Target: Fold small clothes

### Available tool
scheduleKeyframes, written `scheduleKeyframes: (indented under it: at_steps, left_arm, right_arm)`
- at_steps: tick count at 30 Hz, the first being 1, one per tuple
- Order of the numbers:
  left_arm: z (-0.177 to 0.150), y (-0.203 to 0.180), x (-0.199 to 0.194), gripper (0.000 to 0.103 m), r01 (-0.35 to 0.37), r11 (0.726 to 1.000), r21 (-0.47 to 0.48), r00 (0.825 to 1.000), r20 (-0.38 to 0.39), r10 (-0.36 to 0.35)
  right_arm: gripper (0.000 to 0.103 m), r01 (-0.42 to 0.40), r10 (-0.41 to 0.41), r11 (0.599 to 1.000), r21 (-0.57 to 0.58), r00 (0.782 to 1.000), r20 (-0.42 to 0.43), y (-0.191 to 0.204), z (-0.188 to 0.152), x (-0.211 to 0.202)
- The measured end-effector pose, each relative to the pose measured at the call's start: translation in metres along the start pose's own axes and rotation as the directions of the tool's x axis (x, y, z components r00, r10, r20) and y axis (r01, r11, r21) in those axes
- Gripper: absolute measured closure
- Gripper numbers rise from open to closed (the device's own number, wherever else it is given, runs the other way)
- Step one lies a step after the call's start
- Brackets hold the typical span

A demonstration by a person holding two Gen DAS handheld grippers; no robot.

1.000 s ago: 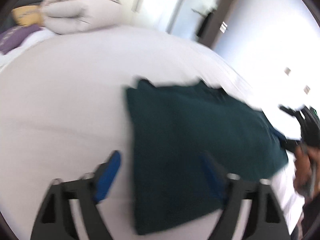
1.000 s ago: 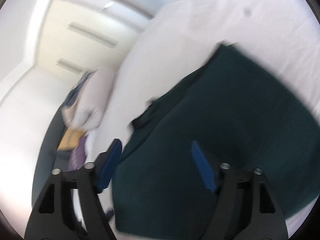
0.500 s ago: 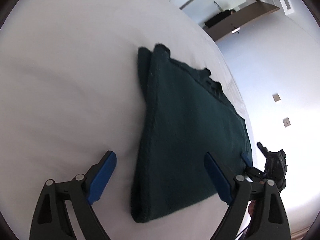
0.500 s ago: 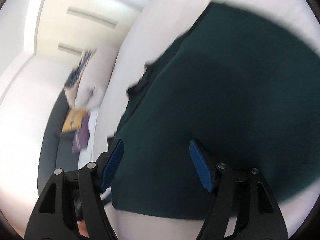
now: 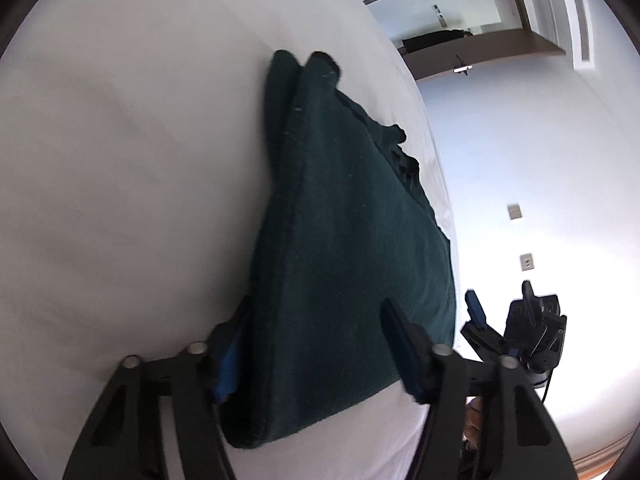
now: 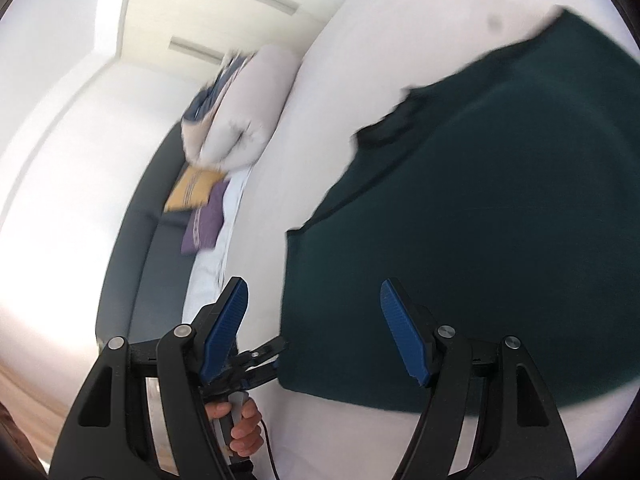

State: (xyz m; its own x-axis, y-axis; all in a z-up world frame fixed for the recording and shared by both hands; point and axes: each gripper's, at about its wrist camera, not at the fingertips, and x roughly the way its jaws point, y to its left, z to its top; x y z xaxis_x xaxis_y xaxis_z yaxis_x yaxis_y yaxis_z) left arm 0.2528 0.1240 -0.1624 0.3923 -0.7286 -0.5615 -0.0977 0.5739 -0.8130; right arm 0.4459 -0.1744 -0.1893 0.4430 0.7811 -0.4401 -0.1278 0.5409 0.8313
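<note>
Garment (image 5: pixel 352 248): dark green knit piece, already doubled over, lying flat on the white bed (image 5: pixel 120 160). Near corner sits at the bed's front edge, right by me.

L gripper (image 5: pixel 316 344): jaws closing now, near corner of the cloth betw them. Left finger is tucked at/under the folded edge, right finger rides on top of the fabric. Can't tell if pads are actually biting yet, so I'd call it a grip in progress, not a hold. Low shallow angle makes sense: it lets the lower finger slide under the stacked layers instead of catching only the top one.

R gripper (image 6: pixel 316 332): spread, nothing betw the fingers. It hovers over the other near corner; the cloth edge shows betw the jaws but below them, no contact visible. My guess: set up to take that corner so both near corners lift together for the next fold.

Orientation: long axis runs from me toward the far side of the bed. Folded spine is on the left in L cam; far end is bunched w/ two rounded lumps. Looser ragged layers show along the right edge. Pillows (image 6: pixel 240 108) are well apart from it.
</note>
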Motion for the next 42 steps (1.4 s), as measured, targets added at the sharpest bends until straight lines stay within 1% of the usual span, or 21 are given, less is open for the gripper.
scheduleKeyframes:
  at_steps: [3, 5, 7, 8, 10, 13, 15, 17, 19, 21, 25, 28, 29, 32, 34, 36, 37, 38, 39, 40, 42]
  left_arm:
    - [0.004, 0.001, 0.007, 0.048, 0.022, 1.000, -0.001, 0.999, -0.026, -0.022]
    - [0.004, 0.001, 0.008, 0.052, 0.039, 0.999, -0.010, 0.998, -0.038, -0.040]
    - [0.004, 0.007, 0.009, 0.069, 0.055, 0.997, -0.046, 0.998, -0.038, -0.057]
    - [0.004, 0.013, 0.011, 0.087, 0.064, 0.995, -0.074, 0.997, -0.047, -0.068]
    - [0.004, 0.021, 0.012, 0.089, 0.076, 0.992, -0.104, 0.996, -0.040, -0.081]
    - [0.002, 0.017, 0.008, 0.090, 0.074, 0.993, -0.093, 0.997, -0.024, -0.077]
    - [0.000, 0.013, 0.005, 0.090, 0.074, 0.994, -0.078, 0.997, -0.009, -0.075]
    - [0.001, 0.010, 0.002, 0.090, 0.081, 0.994, -0.078, 0.997, -0.005, -0.082]
    - [0.004, 0.004, -0.002, 0.090, 0.089, 0.994, -0.063, 0.996, 0.008, -0.089]
    - [0.006, -0.012, -0.004, 0.090, 0.057, 0.998, -0.020, 0.998, 0.020, -0.057]
    - [0.007, -0.058, -0.001, 0.090, 0.015, 0.998, 0.060, 0.999, 0.036, -0.017]
    - [0.012, -0.112, 0.022, 0.090, -0.033, 0.988, 0.151, 0.999, 0.028, 0.029]
    - [0.011, -0.137, 0.035, 0.090, -0.052, 0.979, 0.199, 0.999, 0.020, 0.049]
    - [0.002, -0.191, 0.079, 0.090, -0.048, 0.956, 0.291, 0.998, -0.024, 0.057]
    - [-0.009, -0.217, 0.111, 0.090, -0.051, 0.935, 0.351, 0.996, -0.054, 0.075]
    - [-0.025, -0.241, 0.154, 0.088, -0.079, 0.898, 0.434, 0.990, -0.070, 0.121]
    - [-0.031, -0.241, 0.165, 0.087, -0.070, 0.898, 0.435, 0.988, -0.093, 0.122]
    - [-0.036, -0.241, 0.180, 0.081, -0.045, 0.907, 0.419, 0.985, -0.134, 0.110]
    - [-0.039, -0.240, 0.188, 0.070, -0.024, 0.911, 0.411, 0.982, -0.160, 0.099]
    - [-0.042, -0.238, 0.189, 0.065, -0.017, 0.912, 0.410, 0.982, -0.163, 0.092]
    - [-0.045, -0.234, 0.173, 0.045, 0.016, 0.911, 0.413, 0.989, -0.141, 0.046]
  right_arm:
    - [0.034, -0.032, 0.029, 0.999, -0.029, 0.996, -0.086, 0.031, -0.003, 0.029]
    - [0.034, -0.038, 0.031, 0.998, -0.043, 0.988, -0.151, 0.045, -0.003, 0.066]
    - [0.034, -0.054, 0.043, 0.997, -0.046, 0.976, -0.215, 0.052, -0.004, 0.095]
    - [0.034, -0.054, 0.041, 0.998, -0.044, 0.967, -0.250, 0.054, -0.005, 0.111]
    - [0.034, -0.029, 0.014, 0.998, -0.050, 0.959, -0.282, 0.052, -0.008, 0.129]
    - [0.035, 0.085, -0.097, 0.995, -0.051, 0.945, -0.312, 0.030, -0.010, 0.159]
    - [0.036, 0.033, -0.042, 0.999, -0.034, 0.958, -0.283, 0.018, -0.010, 0.166]
    - [0.036, 0.012, -0.017, 1.000, -0.020, 0.959, -0.283, 0.018, -0.009, 0.167]
    - [0.035, -0.003, 0.006, 1.000, 0.014, 0.963, -0.269, 0.016, -0.007, 0.153]
    - [0.034, -0.024, 0.031, 0.999, 0.031, 0.969, -0.245, 0.013, -0.002, 0.139]
    - [0.031, -0.052, 0.063, 0.997, 0.059, 0.978, -0.198, -0.001, 0.017, 0.079]
    - [0.031, -0.063, 0.079, 0.992, 0.110, 0.986, -0.143, -0.019, 0.034, 0.029]
    - [0.031, -0.072, 0.087, 0.990, 0.118, 0.988, -0.129, -0.023, 0.039, 0.017]
    - [0.027, -0.103, 0.114, 0.983, 0.154, 0.991, -0.068, -0.044, 0.054, -0.025]
    - [0.026, -0.127, 0.137, 0.973, 0.193, 0.990, -0.040, -0.064, 0.065, -0.045]
    - [0.025, -0.115, 0.124, 0.967, 0.228, 0.992, -0.024, -0.082, 0.071, -0.062]
    - [0.025, -0.112, 0.119, 0.960, 0.256, 0.993, -0.011, -0.094, 0.073, -0.070]
    - [0.024, -0.116, 0.122, 0.954, 0.278, 0.993, -0.005, -0.104, 0.073, -0.076]
    - [0.025, -0.118, 0.124, 0.949, 0.292, 0.992, -0.002, -0.112, 0.073, -0.080]
    - [0.025, -0.121, 0.127, 0.945, 0.303, 0.992, -0.002, -0.119, 0.072, -0.083]
    - [0.025, -0.113, 0.124, 0.943, 0.312, 0.992, -0.014, -0.128, 0.071, -0.085]
